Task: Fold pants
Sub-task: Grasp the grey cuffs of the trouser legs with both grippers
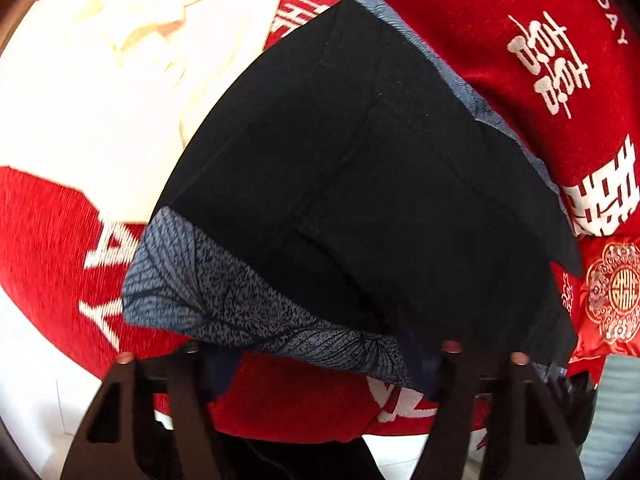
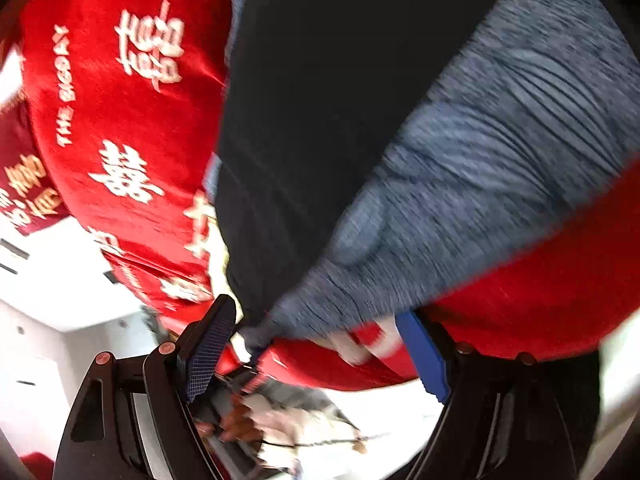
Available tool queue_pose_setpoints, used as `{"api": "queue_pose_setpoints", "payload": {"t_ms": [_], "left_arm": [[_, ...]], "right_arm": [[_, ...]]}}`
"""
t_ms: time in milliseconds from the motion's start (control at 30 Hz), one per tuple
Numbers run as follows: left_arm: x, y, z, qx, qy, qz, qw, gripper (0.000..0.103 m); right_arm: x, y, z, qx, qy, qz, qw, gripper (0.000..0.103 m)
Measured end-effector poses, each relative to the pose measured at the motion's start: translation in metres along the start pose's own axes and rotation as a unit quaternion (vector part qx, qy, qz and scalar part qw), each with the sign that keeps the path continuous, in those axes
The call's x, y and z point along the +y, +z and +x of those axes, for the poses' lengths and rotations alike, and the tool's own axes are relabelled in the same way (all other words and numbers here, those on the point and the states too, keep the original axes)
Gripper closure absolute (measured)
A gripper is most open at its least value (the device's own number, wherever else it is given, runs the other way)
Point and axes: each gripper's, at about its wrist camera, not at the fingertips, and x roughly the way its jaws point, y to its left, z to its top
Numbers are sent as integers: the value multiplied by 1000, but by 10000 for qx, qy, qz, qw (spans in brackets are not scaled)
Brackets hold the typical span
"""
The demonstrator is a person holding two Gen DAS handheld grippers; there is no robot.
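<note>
Dark navy pants point(image 1: 360, 168) with a grey-blue leaf-print lining lie folded on a red cloth. In the left wrist view their near printed edge point(image 1: 240, 308) hangs just in front of my left gripper point(image 1: 320, 364), whose fingers stand wide apart with nothing between them. In the right wrist view, which is blurred, the pants point(image 2: 320, 120) and their grey printed part point(image 2: 480, 160) fill the middle. My right gripper point(image 2: 316, 344) is open; a corner of grey fabric droops next to its left pad point(image 2: 208, 352), not pinched.
The red cloth point(image 1: 480, 40) with white characters covers the surface and drapes over its near edge. A cream-white garment point(image 1: 120, 60) lies at the far left. A red embroidered cushion point(image 1: 612, 292) sits at the right. White floor point(image 2: 60, 280) shows below.
</note>
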Motion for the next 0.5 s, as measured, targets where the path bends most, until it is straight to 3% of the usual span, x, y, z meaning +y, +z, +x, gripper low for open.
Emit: {"api": "queue_pose_setpoints", "payload": {"t_ms": [67, 133, 167, 200, 233, 300, 500], "left_arm": [[0, 2, 1, 26, 55, 50, 10000, 57], [5, 2, -1, 38, 79, 41, 10000, 70], [9, 2, -4, 77, 20, -4, 10000, 76], [14, 2, -7, 108, -76, -59, 9999, 77], [16, 2, -10, 125, -166, -109, 9997, 77], [13, 4, -18, 139, -191, -31, 9997, 77], [-10, 22, -62, -156, -338, 295, 9989, 77]], "right_arm": [[6, 4, 9, -12, 102, -34, 9999, 18], [4, 3, 12, -10, 127, 66, 9999, 28], [1, 2, 10, -7, 3, 155, 9999, 50], [-4, 0, 9, -4, -236, 286, 9993, 82], [-7, -1, 4, -16, -418, 422, 9982, 96], [0, -4, -5, -85, -489, 409, 9979, 97], [88, 13, -21, -95, -799, -839, 9932, 97]]}}
